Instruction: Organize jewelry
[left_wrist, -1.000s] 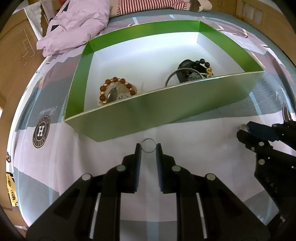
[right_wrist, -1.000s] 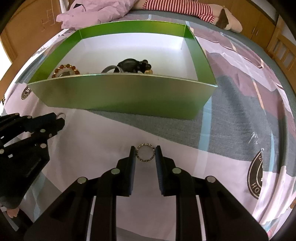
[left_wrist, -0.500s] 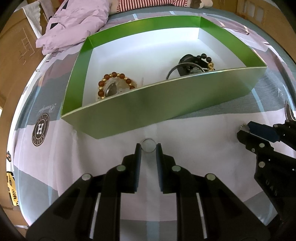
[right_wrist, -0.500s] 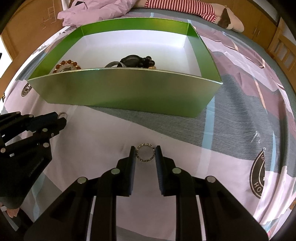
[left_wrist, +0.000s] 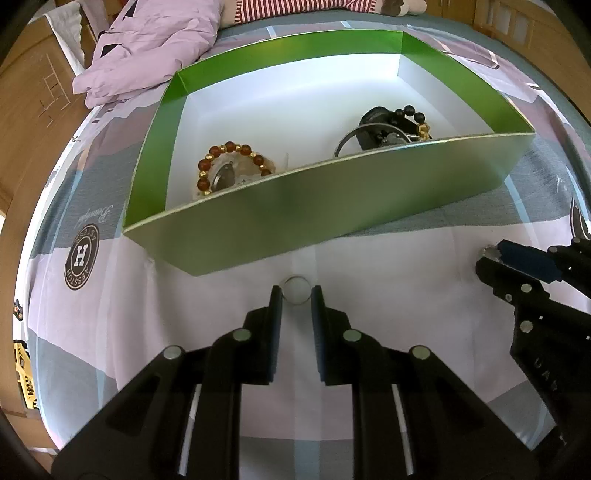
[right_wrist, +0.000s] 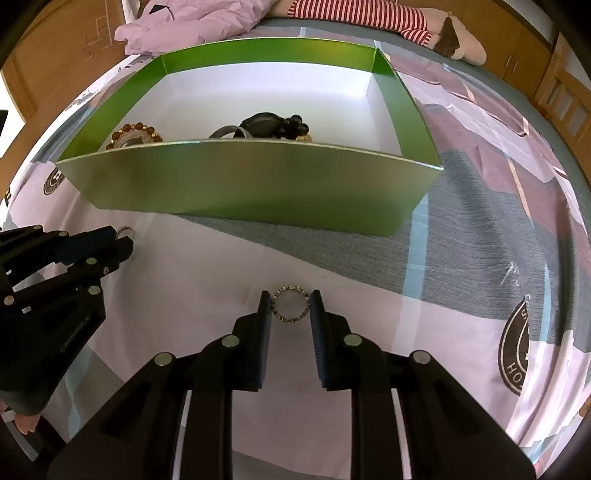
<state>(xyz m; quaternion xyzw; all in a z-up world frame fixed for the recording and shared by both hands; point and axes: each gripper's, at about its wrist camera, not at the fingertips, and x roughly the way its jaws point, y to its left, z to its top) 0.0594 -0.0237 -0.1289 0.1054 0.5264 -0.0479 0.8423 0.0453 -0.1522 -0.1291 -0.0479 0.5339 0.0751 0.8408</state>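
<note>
Left tongs (left_wrist: 296, 291) pinch a plain silver ring (left_wrist: 296, 290); right tongs (right_wrist: 290, 303) pinch a studded ring (right_wrist: 290, 304).

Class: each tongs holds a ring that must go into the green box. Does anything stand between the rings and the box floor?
Only the box's near wall. It rises between the left tongs with its plain ring, the right tongs with its studded ring, and the white floor. Both rings must clear that wall.

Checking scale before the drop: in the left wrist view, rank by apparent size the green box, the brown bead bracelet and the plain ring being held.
1. Green box, largest.
2. Brown bead bracelet.
3. Plain ring, smallest, though nearest the camera between the left gripper fingers.
</note>
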